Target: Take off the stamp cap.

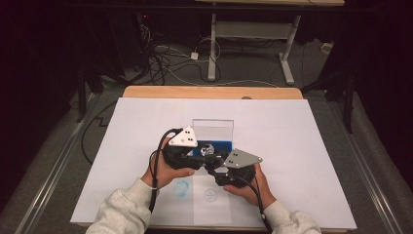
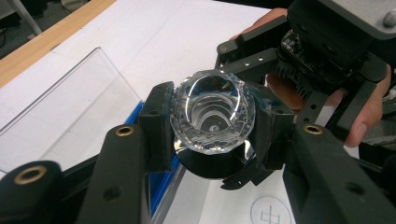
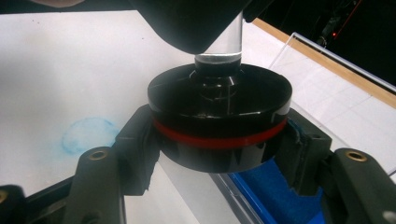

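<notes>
While both tools share one object above the open case:
Left gripper (image 2: pixel 212 126): clenched on the faceted crystal handle (image 2: pixel 212 116), over the clear case (image 1: pixel 213 127).
Right gripper (image 3: pixel 219 144): clamped round the black disc base (image 3: pixel 219 98), red band level.
Blue pad (image 3: pixel 280 196): just below.
Advice: keep both grips square; twist about the stem, without tilting.

A lab recording setup: white sheet (image 1: pixel 292 146) covering a wooden table (image 1: pixel 209 91), black curtains around, loose cables (image 1: pixel 165 58) tangled on the grey floor at the far left.
</notes>
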`<state>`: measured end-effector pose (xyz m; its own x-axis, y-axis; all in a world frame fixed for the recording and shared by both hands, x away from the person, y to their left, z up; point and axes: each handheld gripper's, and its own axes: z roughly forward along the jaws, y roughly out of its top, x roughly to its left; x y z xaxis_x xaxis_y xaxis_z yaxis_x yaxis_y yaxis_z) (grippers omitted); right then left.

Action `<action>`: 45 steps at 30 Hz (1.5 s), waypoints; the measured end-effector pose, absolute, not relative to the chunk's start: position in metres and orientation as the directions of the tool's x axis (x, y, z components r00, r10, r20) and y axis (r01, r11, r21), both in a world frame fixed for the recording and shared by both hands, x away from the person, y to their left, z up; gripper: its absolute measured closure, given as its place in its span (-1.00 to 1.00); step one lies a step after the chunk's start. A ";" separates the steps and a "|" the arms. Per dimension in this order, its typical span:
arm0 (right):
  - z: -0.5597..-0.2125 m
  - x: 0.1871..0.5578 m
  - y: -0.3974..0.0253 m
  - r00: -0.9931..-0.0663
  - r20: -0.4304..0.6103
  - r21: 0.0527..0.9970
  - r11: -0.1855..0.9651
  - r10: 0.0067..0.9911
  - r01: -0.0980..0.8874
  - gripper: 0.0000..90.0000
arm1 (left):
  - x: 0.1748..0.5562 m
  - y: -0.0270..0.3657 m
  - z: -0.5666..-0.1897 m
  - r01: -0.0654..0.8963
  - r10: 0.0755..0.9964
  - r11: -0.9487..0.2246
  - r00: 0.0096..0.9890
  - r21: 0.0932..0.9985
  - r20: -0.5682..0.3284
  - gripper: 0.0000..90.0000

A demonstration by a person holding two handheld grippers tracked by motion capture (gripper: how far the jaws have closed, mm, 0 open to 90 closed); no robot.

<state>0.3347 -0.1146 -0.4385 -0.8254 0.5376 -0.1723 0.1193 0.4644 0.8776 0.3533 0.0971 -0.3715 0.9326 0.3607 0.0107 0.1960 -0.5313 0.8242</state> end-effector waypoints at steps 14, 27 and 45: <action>-0.440 0.334 -0.114 -0.826 -0.165 0.872 0.472 0.540 0.134 -0.15 | 0.353 0.095 -0.374 0.196 0.360 -0.537 0.933 0.821 0.012 0.21; -0.437 0.334 -0.115 -0.831 -0.173 0.853 0.502 0.528 0.141 -0.14 | 0.349 0.092 -0.376 0.177 0.364 -0.536 0.931 0.825 0.037 0.22; -0.436 0.333 -0.115 -0.839 -0.121 0.851 0.491 0.530 0.187 -0.14 | 0.342 0.091 -0.378 0.172 0.395 -0.523 0.917 0.835 0.059 0.22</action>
